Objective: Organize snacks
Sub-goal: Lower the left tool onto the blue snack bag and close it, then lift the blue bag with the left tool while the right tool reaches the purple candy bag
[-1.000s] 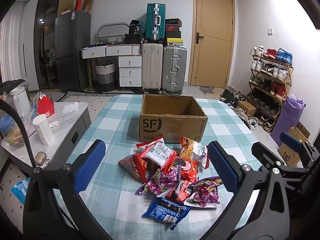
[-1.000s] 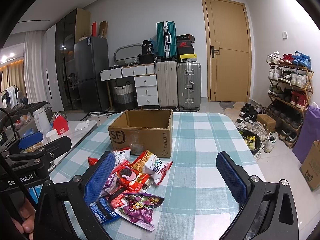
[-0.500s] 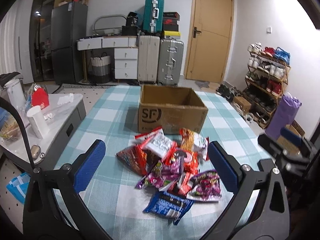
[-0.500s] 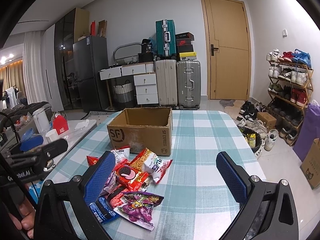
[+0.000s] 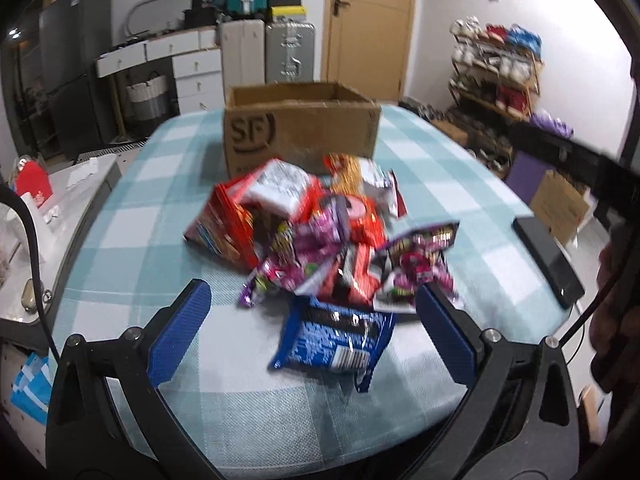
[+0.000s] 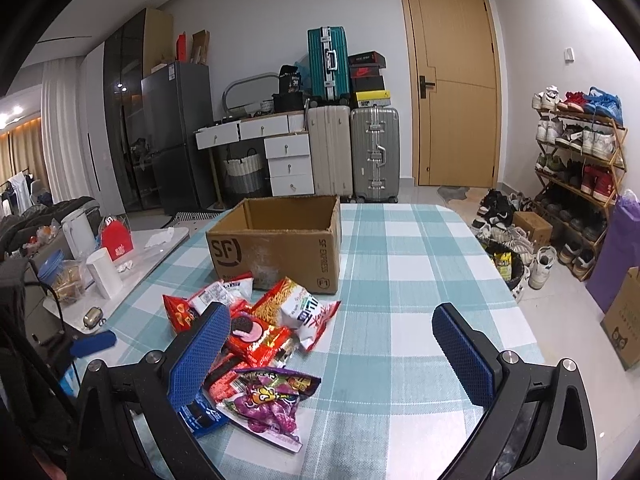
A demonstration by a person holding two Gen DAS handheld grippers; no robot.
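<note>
The left gripper (image 5: 310, 330) hangs wide open over the blue foil snack packet (image 5: 334, 340), gripping nothing. The right gripper (image 6: 330, 356) gapes empty too. Both sit near the brown cardboard box (image 6: 276, 246).

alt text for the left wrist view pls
An open left gripper hovers over a blue snack packet at the near edge of a pile of snacks on a checked tablecloth. An open cardboard box stands behind the pile.

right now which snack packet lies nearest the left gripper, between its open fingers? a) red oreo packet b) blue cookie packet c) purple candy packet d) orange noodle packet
b: in the left wrist view the blue cookie packet lies at the pile's near edge, in line with the open left gripper.
</note>
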